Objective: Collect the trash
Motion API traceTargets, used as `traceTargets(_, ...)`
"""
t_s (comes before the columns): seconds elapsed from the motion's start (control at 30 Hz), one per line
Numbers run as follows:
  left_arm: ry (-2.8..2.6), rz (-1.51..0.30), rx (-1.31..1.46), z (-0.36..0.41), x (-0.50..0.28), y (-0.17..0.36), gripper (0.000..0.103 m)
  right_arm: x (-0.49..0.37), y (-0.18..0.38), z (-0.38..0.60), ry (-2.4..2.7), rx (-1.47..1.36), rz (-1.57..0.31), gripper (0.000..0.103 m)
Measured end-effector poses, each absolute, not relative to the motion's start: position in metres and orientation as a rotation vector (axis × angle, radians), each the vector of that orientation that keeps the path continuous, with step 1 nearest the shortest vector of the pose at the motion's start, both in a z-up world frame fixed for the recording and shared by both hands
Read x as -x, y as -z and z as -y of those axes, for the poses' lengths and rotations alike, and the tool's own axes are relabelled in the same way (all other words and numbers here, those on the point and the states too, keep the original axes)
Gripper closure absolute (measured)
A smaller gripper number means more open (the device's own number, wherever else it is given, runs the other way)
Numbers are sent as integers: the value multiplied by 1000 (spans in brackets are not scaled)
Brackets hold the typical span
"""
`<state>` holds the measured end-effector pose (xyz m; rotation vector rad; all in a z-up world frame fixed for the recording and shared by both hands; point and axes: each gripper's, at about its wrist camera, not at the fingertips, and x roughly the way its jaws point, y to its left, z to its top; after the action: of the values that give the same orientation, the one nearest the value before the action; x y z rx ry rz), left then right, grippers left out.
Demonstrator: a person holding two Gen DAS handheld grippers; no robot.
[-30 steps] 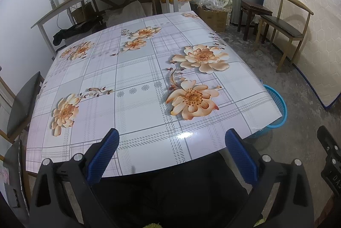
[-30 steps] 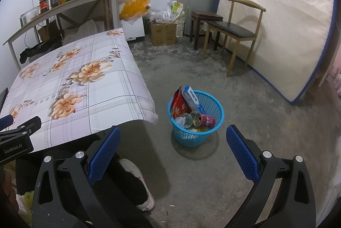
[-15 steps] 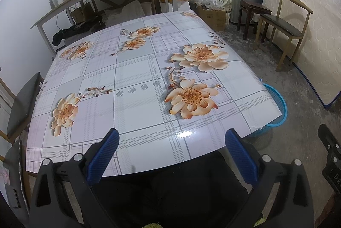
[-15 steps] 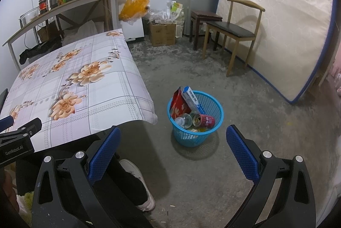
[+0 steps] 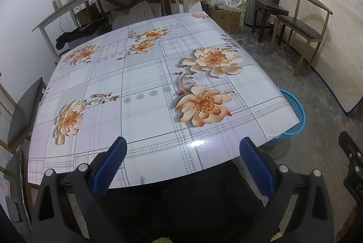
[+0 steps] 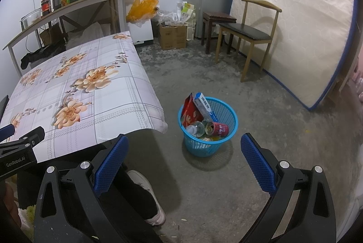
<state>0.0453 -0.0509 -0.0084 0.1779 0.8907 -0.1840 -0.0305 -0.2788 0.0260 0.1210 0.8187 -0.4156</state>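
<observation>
Grippers: left hand-held gripper (image 5: 181, 165) and right hand-held gripper (image 6: 183, 163) both spread wide, holding nothing.
Bench (image 5: 145, 111): no trash visible.
Basket (image 6: 229, 117): full; scan floor before stopping.

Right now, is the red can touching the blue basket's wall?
Touching. In the right wrist view the red can lies on the other trash with its end pressed against the blue basket mesh wall.

Glossy floral tablecloth (image 5: 145, 111), blue plastic mesh basket (image 6: 223, 111), rough concrete floor (image 6: 261, 129)
</observation>
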Motion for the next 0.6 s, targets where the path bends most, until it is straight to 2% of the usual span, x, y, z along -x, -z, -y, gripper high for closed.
traceTargets(0.6,185,-887,-178,52,-46,5,6,28,-31,275,416,-120,-814,8)
